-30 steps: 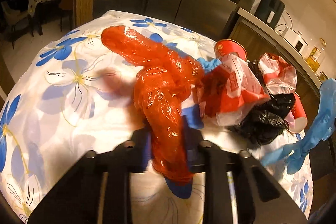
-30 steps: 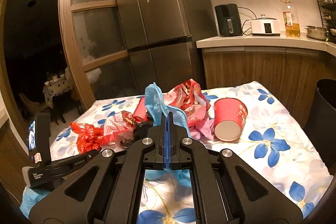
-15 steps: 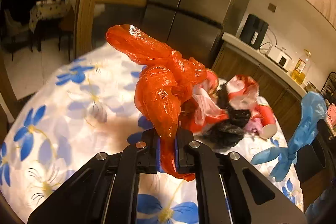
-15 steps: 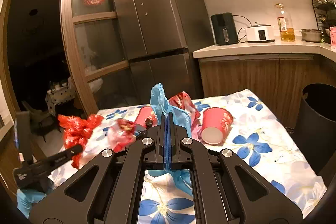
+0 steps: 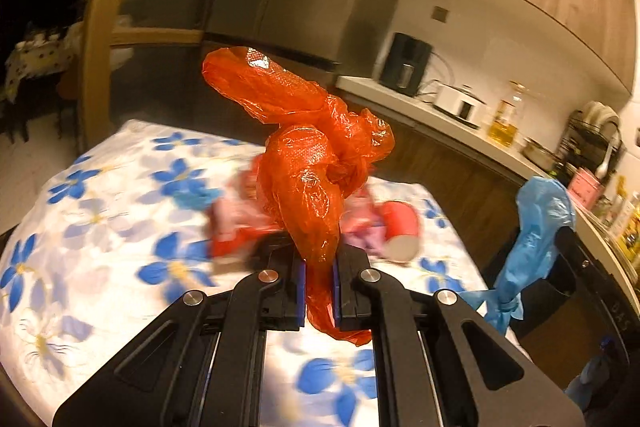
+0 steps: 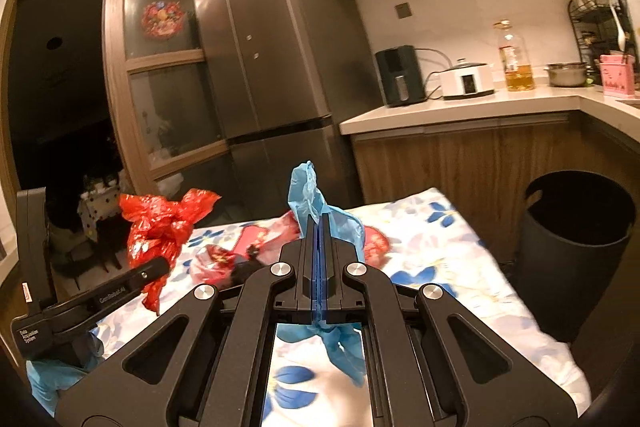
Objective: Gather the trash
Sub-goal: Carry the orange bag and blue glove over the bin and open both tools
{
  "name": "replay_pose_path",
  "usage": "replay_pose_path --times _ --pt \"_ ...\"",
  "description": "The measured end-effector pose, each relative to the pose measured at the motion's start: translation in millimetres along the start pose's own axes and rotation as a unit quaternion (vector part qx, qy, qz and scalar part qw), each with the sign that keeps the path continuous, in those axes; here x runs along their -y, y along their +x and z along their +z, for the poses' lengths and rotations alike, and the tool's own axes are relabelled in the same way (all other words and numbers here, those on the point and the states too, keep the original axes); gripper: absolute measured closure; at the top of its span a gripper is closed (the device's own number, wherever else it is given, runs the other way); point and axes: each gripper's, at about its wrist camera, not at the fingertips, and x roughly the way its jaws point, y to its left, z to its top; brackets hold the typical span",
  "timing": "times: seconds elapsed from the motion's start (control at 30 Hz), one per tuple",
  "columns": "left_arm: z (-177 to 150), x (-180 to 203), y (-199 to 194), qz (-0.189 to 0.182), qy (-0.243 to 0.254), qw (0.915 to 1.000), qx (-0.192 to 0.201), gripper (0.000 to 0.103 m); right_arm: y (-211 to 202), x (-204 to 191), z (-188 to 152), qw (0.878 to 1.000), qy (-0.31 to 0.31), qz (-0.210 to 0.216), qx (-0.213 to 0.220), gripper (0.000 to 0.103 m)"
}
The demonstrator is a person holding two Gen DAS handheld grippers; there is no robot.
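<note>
Faintly, "Data Acquisition System" on left tongs (image 6: pixel 154 267)

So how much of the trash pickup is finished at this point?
Nothing shows as binned yet. In hand: the left tongs pinch a crumpled red plastic bag, and the right tongs are shut on a blue plastic bag, both lifted off the flowered tablecloth. Left: a red paper cup and blurred wrappers on the table, then the black bin.

Left tool (image 6: pixel 154 269) body: "Data Acquisition System" label, partly legible.
</note>
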Motion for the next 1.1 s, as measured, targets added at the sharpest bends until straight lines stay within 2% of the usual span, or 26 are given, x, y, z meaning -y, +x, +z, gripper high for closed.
replay_pose_path --times 0.2,0.5,0.9,1.1 --pt "-2 54 17 -0.05 0.034 0.9981 -0.006 0.094 -16 32 12 0.999 0.005 -0.033 0.017 0.102" --pt "-5 137 41 -0.124 0.083 0.9886 -0.02 0.094 -31 87 31 0.995 0.019 -0.085 0.042 0.102" --pt "-9 245 70 -0.213 0.138 0.9671 -0.018 0.094 -47 171 68 0.981 0.026 -0.173 0.082 0.102" --pt "-15 289 83 -0.249 0.161 0.955 -0.016 0.094 -49 209 82 0.976 0.04 -0.195 0.086 0.102"
